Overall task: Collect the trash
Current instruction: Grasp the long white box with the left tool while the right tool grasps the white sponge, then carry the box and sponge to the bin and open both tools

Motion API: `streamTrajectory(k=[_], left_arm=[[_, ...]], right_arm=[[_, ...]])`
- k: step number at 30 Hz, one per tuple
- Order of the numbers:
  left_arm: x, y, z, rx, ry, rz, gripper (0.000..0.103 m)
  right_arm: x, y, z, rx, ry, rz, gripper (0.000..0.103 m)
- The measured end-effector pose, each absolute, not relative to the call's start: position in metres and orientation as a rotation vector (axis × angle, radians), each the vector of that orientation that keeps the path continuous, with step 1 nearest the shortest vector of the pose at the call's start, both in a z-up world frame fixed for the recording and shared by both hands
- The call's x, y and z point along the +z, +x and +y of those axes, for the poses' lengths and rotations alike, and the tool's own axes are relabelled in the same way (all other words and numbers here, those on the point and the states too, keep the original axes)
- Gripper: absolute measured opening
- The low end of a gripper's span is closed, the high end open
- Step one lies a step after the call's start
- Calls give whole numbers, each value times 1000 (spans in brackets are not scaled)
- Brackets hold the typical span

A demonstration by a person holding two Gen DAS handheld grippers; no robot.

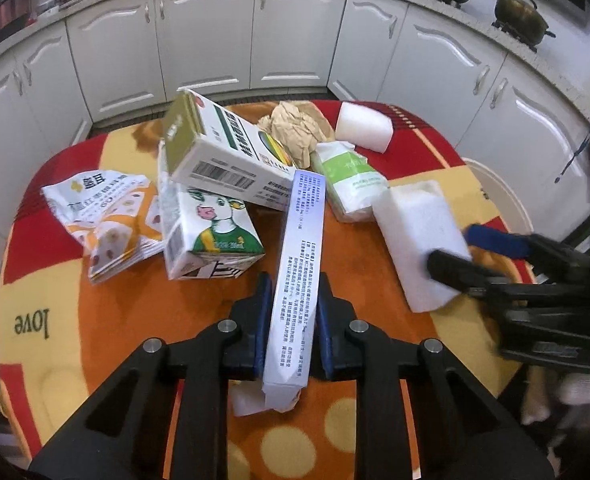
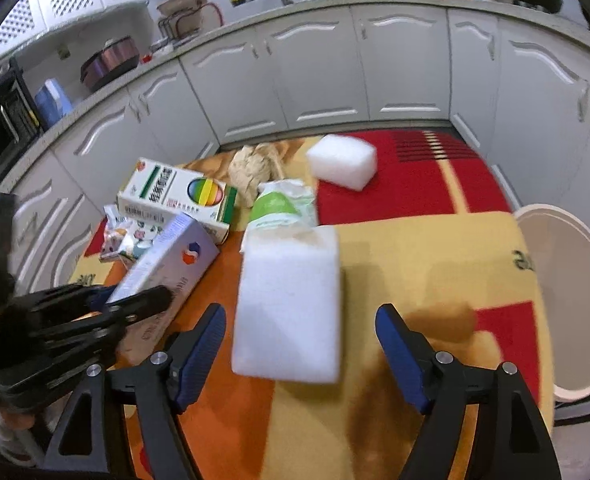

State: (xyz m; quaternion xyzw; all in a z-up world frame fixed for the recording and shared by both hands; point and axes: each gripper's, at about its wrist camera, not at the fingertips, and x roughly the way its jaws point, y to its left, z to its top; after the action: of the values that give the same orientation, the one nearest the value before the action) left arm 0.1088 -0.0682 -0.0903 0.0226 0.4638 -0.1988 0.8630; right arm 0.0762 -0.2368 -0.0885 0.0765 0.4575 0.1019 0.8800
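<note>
We see left gripper [image 1: 291, 316] clamped on the long box [image 1: 295, 280], right gripper [image 2: 301, 354] open astride the foam block [image 2: 291, 304] at 12 o'clock, and only right wrist shows the bin [image 2: 575, 300], empty, at 3 o'clock.

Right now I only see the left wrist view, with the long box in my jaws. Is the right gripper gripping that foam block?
Observer: No. The right gripper is open. The foam block lies between its fingers, pads clear of it.
Operator: Where's the bin?
Observer: A white bin stands open past the table edge, right of that gripper.
Operator: Any mark on my box's far side?
Observer: The long box shows a red-and-blue logo there.
</note>
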Motion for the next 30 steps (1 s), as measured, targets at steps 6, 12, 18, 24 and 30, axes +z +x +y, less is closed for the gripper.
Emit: streamTrajectory(k=[6,12,18,24,30], left_arm=[[-79,99,-71,-454,30,964,18],[-65,94,-87,-490,34,931,18],[-53,88,-122,-545,54,907,18],[-44,85,-161,-595,84,892,18],[-40,86,-197,-631,111,882,18]], right_arm=[[-108,84,-230,230,157,1001,56],[-84,60,-261,211,188,921,56],[-61,42,-292,152,216,860,56],[-48,28,-330,79,246,824,56],[-38,15,-363,9,260,794,56]])
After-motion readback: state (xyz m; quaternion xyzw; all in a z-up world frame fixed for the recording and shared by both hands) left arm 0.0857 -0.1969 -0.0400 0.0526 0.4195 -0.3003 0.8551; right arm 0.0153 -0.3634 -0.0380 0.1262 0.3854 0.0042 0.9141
